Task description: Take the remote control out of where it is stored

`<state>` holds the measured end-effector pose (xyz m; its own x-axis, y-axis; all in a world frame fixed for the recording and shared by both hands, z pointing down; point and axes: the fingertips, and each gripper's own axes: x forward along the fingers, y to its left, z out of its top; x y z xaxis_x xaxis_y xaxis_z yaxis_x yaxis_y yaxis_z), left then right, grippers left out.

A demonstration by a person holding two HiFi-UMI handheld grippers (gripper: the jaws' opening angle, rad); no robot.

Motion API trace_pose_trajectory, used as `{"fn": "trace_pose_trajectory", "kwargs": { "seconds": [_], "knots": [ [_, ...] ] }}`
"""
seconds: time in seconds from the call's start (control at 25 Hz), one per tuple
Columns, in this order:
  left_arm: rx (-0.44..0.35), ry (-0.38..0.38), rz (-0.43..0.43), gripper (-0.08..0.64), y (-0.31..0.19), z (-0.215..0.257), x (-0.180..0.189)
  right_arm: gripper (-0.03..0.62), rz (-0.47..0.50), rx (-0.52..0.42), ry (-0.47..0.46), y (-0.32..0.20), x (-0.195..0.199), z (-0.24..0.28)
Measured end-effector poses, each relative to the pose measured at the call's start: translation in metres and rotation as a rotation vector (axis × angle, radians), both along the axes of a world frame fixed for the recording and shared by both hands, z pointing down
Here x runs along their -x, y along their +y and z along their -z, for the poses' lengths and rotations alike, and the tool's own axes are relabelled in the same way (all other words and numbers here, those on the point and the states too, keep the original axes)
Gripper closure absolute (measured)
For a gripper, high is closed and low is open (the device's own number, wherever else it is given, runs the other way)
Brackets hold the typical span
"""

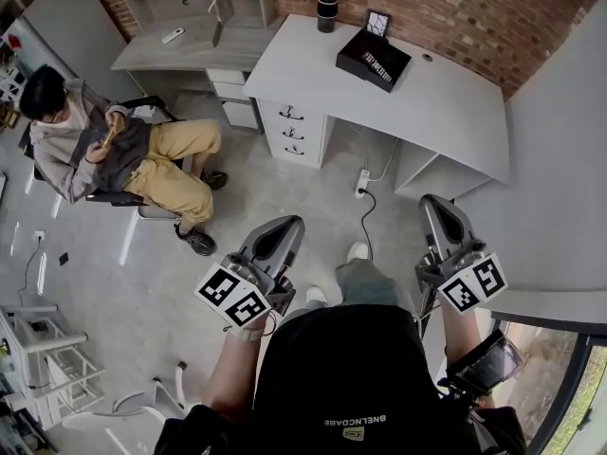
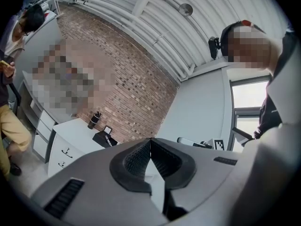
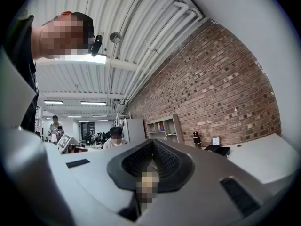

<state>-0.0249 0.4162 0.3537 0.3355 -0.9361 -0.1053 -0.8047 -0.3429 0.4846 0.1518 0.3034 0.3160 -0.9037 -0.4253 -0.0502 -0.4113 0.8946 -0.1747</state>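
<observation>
Remote control [image 1: 377,67] seems to lie untouched in the black box [image 1: 353,57] at the desk's [image 1: 455,112] far edge. My left tongs [image 1: 285,227] and right tongs [image 1: 437,205] are closed, empty, well short; everything remains.

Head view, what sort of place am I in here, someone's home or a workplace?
Most likely an office or lab workspace: a white desk with drawers against a brick wall, a person seated nearby, and strip lights on a bare ceiling.
</observation>
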Motion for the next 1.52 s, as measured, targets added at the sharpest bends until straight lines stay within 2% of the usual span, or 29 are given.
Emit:
{"fn": "trace_pose_trajectory", "kwargs": {
  "seconds": [0.32,0.56,1.16,1.52],
  "knots": [
    [0.015,-0.013,0.071,0.552,-0.013,-0.003,0.029,0.588,0.07,0.007,-0.012,-0.028,0.041,-0.009],
    [0.041,-0.023,0.101,0.552,-0.047,-0.006,0.045,0.588,0.108,0.027,-0.022,-0.066,0.065,-0.017],
    [0.1,-0.038,0.055,0.552,-0.204,-0.013,0.056,0.588,0.081,0.126,-0.045,-0.227,0.082,-0.038],
    [0.119,-0.014,0.024,0.552,-0.31,-0.008,0.056,0.588,0.094,0.184,-0.041,-0.323,0.094,-0.04]
  ]
}}
